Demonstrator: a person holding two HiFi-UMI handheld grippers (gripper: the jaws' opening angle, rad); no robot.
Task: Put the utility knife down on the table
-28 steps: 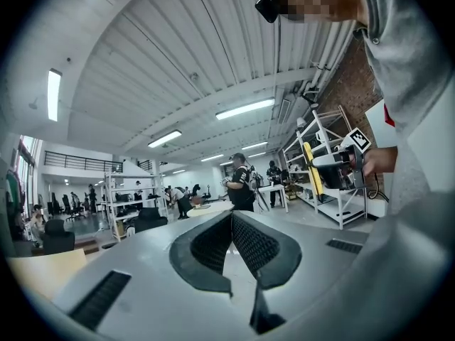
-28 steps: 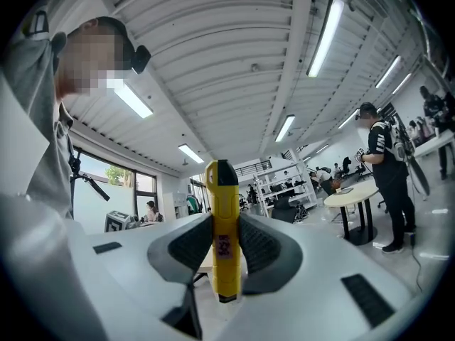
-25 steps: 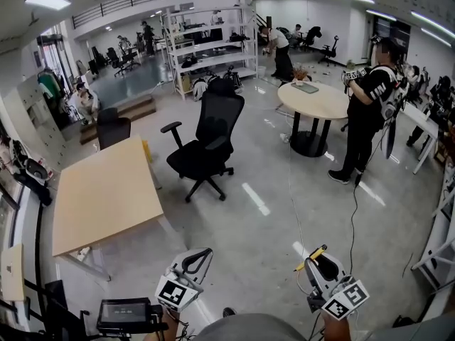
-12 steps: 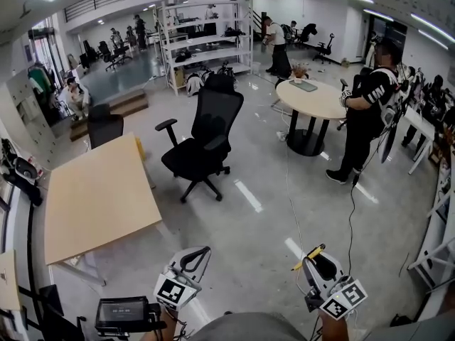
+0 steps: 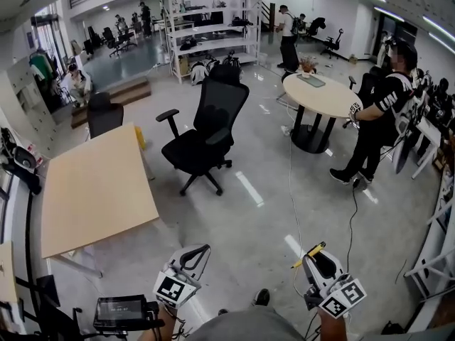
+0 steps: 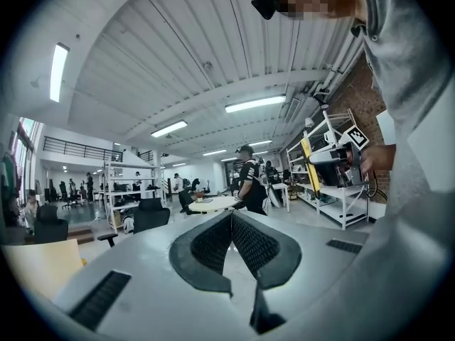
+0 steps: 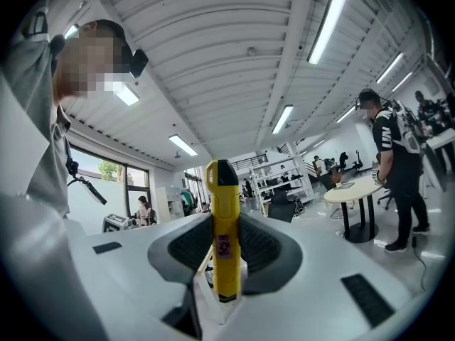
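Between the clamped jaws of your right gripper [image 5: 318, 258], the slim yellow plastic utility knife [image 7: 223, 233] stands lengthwise. The pale wooden table [image 5: 92, 190] lies forward-left, nearer your left gripper [image 5: 196, 254], whose jaws are together and empty.

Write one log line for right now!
right gripper: shut on utility knife | left gripper: shut, empty | table: knife not yet down

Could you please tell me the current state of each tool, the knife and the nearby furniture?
left tool: shut, nothing between its jaws.
right tool: shut on the utility knife.
utility knife: clamped between the jaws, its end sticking out past them, not yet set down.
wooden table: top bare, knife not on it.
black office chair: upright, unoccupied.
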